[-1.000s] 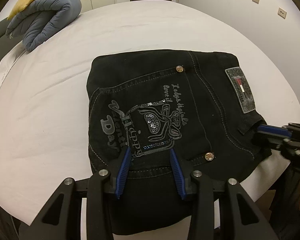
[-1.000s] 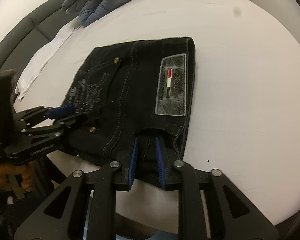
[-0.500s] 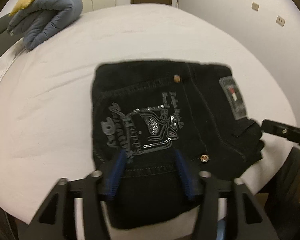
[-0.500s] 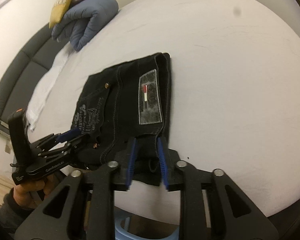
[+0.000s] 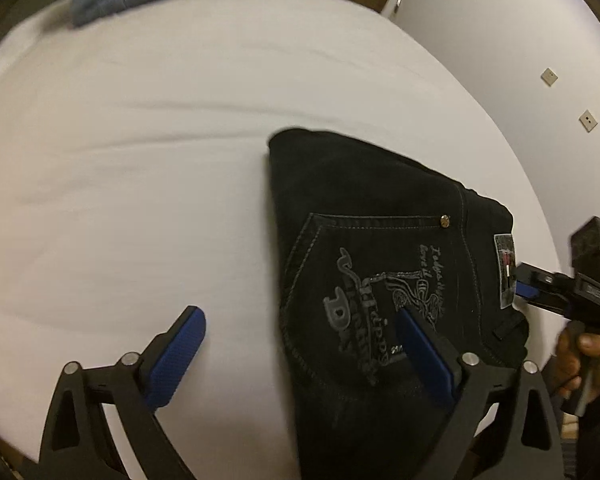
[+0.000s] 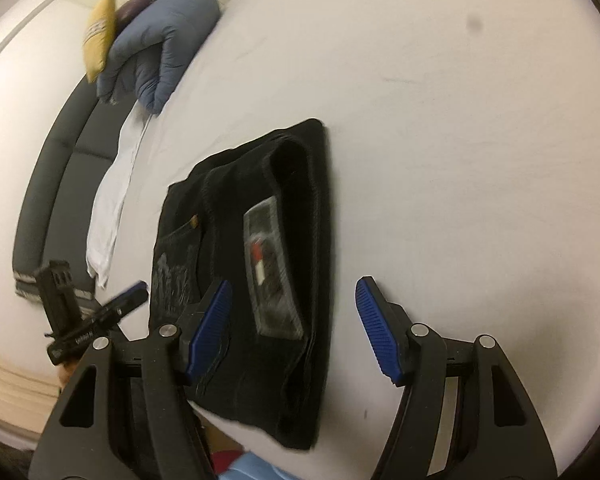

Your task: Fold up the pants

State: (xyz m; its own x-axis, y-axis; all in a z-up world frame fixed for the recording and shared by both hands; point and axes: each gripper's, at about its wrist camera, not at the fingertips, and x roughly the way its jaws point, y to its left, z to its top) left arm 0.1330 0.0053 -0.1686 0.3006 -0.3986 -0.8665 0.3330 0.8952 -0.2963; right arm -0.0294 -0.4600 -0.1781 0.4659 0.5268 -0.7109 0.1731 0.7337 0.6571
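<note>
The white bed (image 5: 180,128) carries the black pants (image 5: 380,240), folded into a compact square near its front edge. A second ago both my grippers pinched that near hem (now nothing sits between the pads). My left gripper (image 5: 300,360) and right gripper (image 6: 292,328) have let go, jaws spreading wide, so I judge the fold finished.

On the pants (image 5: 380,216) I read pocket print (image 5: 364,320) fragments "Happy" and "Da"; script too blurred. Waistband patch (image 6: 272,276): illegible.
</note>
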